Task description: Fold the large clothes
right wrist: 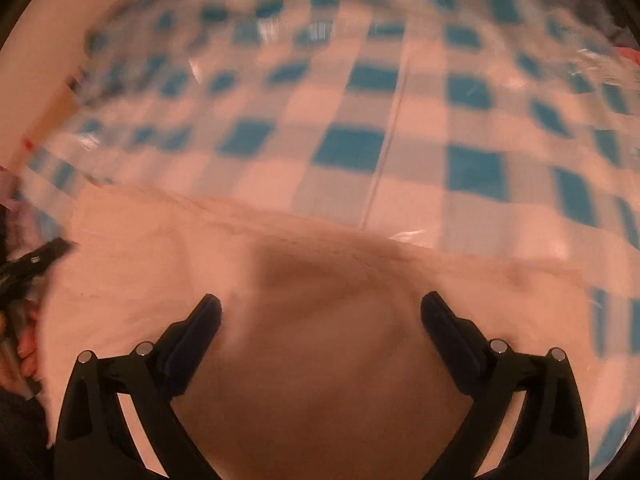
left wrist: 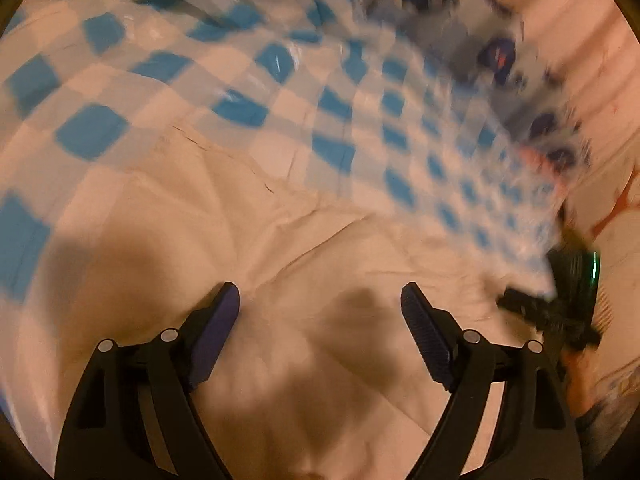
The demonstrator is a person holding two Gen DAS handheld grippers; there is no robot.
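Cloth (left wrist: 248,240), pale and creased, lies spread flat below both claws on a blue-and-white checked cover (left wrist: 280,92); motion blur smears the checks, so whether a counter or a bed lies under it cannot be told. The left claw (left wrist: 320,300) stands wide open over the cloth, holding nothing. The right claw (right wrist: 320,312) is equally wide and empty. A patterned dark-blue fabric (left wrist: 500,56) at the far right is too blurred to identify.

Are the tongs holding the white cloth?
No. Both the left tongs and right tongs are open above the pale white cloth, holding nothing.
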